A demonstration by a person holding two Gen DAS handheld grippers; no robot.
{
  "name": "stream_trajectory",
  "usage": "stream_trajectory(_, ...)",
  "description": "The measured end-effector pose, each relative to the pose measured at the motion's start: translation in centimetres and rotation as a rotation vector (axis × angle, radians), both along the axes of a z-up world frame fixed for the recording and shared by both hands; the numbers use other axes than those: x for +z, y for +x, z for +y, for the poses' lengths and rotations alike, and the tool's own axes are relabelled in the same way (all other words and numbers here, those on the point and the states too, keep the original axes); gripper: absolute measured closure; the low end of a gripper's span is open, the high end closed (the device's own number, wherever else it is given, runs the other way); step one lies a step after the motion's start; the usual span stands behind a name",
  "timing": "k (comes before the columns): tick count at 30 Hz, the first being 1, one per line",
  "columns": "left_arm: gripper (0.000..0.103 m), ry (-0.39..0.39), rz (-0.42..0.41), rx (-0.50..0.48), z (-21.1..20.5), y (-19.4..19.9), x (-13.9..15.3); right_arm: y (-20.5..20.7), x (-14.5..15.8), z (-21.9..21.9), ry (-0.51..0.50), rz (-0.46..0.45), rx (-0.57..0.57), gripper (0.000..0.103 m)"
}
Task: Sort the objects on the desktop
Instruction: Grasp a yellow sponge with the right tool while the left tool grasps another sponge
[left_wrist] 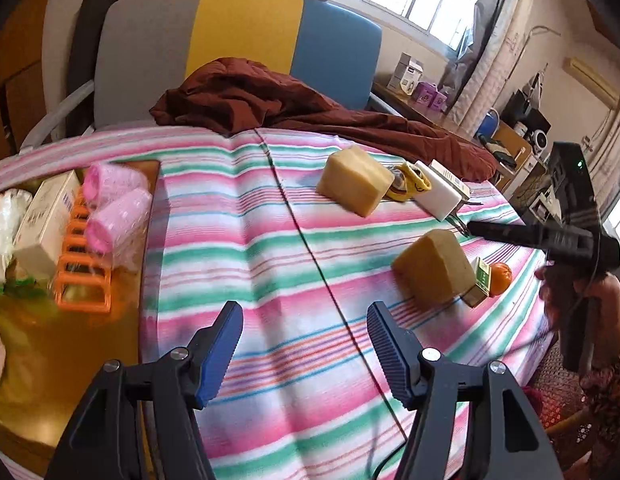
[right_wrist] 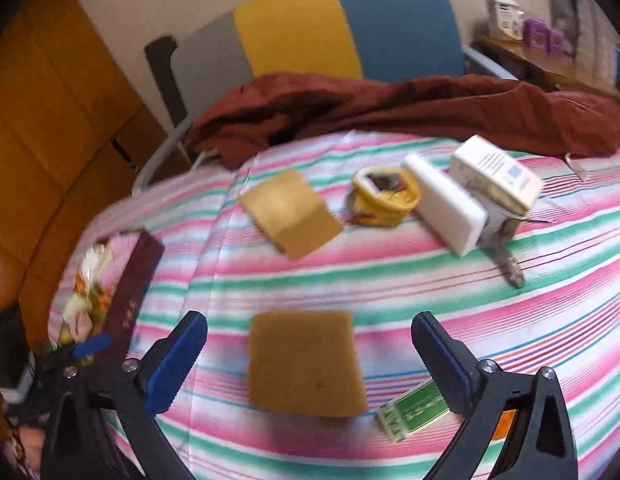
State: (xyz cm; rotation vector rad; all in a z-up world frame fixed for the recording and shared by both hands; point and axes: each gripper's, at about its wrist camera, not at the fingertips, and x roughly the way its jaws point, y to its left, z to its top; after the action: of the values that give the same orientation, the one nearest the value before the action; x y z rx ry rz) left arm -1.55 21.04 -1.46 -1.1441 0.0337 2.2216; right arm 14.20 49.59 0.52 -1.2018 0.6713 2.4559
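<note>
Our right gripper (right_wrist: 310, 354) hangs spread wide over the near sponge (right_wrist: 305, 364), left gripper (left_wrist: 305, 330) spread and empty too. Sponge looks light and squishy; we'd pinch its side faces.

From the left wrist camera we're looking down at a slant along the blue-padded left gripper (left_wrist: 305, 344), across the pink, green and white striped cloth (left_wrist: 245, 216), with a brown tray (left_wrist: 61, 344) close at the left edge. The right gripper (left_wrist: 474, 227) shows far right. Over on the right wrist camera we sit lower and nearer, the right gripper's fingers framing the near tan sponge block (right_wrist: 305, 364). Both views face the grey, yellow and blue headboard (left_wrist: 245, 36) and share that block (left_wrist: 432, 266), the far tan block (left_wrist: 356, 186), the white foam bar (left_wrist: 438, 195) and the dark red blanket (left_wrist: 277, 100).
</note>
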Motion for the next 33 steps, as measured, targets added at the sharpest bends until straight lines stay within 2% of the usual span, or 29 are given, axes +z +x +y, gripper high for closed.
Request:
stream_trajectory(5, 0.037, -0.028, 0.004, -0.051, 3.0, -2.3, 0.3, -2.3, -3.8, -1.2, 0.024, -0.185, 0.031, 0.001)
stream_trajectory(6, 0.036, -0.023, 0.008, -0.059, 3.5, -2.8, 0.3, -2.5, -4.4, -1.3, 0.035, -0.215, 0.036, 0.008)
stream_trajectory(7, 0.034, -0.019, 0.011, -0.073, 4.4, -3.5, 0.4, -2.6, -4.9, -1.3, 0.033, -0.230, 0.042, 0.021)
stream_trajectory(9, 0.032, -0.030, -0.008, -0.088, 6.2, -4.9, 0.3, -2.3, -5.6, -0.8, -0.047, -0.217, 0.041, 0.026)
stream_trajectory(10, 0.029, -0.032, -0.012, -0.096, 7.1, -5.5, 0.3, -2.0, -5.3, -0.5, -0.049, -0.211, 0.029, 0.027)
stream_trajectory(12, 0.025, -0.061, -0.033, -0.111, 9.4, -6.9, 0.2, -1.6, -5.2, 0.0, -0.035, -0.221, 0.014, 0.027)
stream_trajectory(16, 0.025, -0.098, -0.016, -0.161, 14.0, -8.9, 0.4, -0.8, -5.4, 1.3, -0.098, -0.215, -0.014, 0.027)
stream_trajectory(20, 0.025, -0.134, 0.007, -0.180, 17.8, -10.6, 0.4, -0.7, -5.5, 1.5, -0.113, -0.220, -0.006, 0.026)
stream_trajectory(23, 0.025, -0.210, 0.045, -0.215, 20.3, -11.6, -0.4, -0.6, -5.5, 1.9, -0.133, -0.220, -0.006, 0.025)
stream_trajectory(25, 0.025, -0.240, 0.059, -0.250, 21.3, -12.0, -1.1, -0.6, -5.8, 2.3, -0.152, -0.228, -0.004, 0.021)
stream_trajectory(28, 0.018, -0.284, 0.122, -0.268, 22.1, -12.1, -1.7, -0.8, -6.0, 2.5, -0.177, -0.234, -0.011, 0.019)
stream_trajectory(33, 0.017, -0.403, 0.170, -0.221, 22.4, -12.6, -3.4, -0.7, -6.0, 2.1, -0.162, -0.242, 0.004, 0.019)
